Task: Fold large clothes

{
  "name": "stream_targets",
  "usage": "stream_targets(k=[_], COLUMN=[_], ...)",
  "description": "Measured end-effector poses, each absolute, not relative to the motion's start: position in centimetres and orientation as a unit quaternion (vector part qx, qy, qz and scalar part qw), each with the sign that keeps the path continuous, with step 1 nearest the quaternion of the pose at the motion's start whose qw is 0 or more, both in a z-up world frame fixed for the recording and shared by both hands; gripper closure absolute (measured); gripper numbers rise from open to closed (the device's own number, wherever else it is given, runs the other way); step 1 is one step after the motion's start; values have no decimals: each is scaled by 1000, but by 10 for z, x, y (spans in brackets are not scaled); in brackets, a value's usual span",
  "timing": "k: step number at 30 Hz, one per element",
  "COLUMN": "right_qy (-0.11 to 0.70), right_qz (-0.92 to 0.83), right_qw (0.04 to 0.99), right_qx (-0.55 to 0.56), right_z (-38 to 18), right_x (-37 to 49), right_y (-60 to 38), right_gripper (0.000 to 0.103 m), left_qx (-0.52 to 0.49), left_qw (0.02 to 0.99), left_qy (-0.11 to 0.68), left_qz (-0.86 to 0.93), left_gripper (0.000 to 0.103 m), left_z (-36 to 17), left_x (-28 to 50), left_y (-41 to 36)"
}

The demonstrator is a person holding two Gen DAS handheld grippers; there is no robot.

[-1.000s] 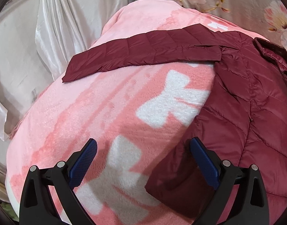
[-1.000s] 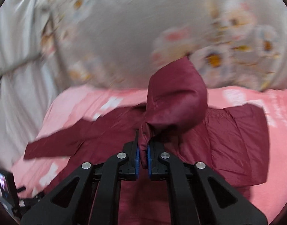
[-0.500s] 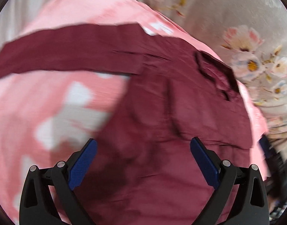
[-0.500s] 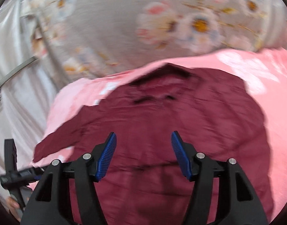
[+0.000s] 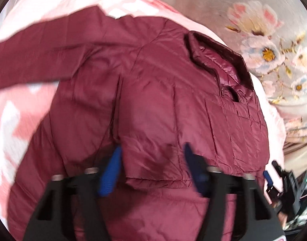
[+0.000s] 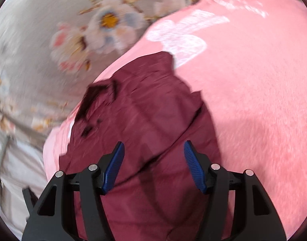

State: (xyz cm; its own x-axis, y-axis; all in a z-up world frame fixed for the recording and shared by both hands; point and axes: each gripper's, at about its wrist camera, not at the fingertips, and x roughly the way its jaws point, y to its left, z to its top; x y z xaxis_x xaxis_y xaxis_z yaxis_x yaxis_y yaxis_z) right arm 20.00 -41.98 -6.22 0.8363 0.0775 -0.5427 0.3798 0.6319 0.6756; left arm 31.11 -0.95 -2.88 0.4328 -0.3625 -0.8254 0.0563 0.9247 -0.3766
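Pink blanket with white shapes [image 6: 253,92], grey floral fabric [image 5: 259,46]

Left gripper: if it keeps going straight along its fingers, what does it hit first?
Most likely the folded-over sleeve of the jacket, lying between the closing fingers of the left gripper. Blur makes depth uncertain.

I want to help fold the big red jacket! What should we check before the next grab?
1. Jacket lies flat on the pink blanket: ok.
2. One sleeve folded across the body: ok.
3. Other sleeve folded in: not ok, it sticks out.
4. Right gripper empty: ok, nothing between its pads.
5. Left gripper gripping the folded sleeve's cuff: cannot tell; jaws are closing, the picture is blurred.
6. Collar tidy: cannot tell.
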Motion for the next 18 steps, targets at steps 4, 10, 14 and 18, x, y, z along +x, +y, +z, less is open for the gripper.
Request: stream_targets(k=[4, 10, 14, 18], right_qy=[268, 244, 221, 310], right_qz=[-74, -89, -135, -183], right_qw=[837, 852, 907, 891], right_qx=[472, 454, 331, 276], right_z=[-72, -54, -23, -56], right_x=[220, 224, 209, 234], right_y=[-442, -444, -416, -411], right_gripper=[45, 101, 102, 102], left_qx=[-114, -72, -53, -39], left_qw=[855, 885, 881, 873], left_qy=[492, 449, 463, 479], left_qz=[-121, -97, -83, -78], left_gripper=[103, 103, 103, 103], left_z=[-8, 9, -15, -51], left_x=[317, 322, 321, 316], left_y=[-8, -1, -3, -9])
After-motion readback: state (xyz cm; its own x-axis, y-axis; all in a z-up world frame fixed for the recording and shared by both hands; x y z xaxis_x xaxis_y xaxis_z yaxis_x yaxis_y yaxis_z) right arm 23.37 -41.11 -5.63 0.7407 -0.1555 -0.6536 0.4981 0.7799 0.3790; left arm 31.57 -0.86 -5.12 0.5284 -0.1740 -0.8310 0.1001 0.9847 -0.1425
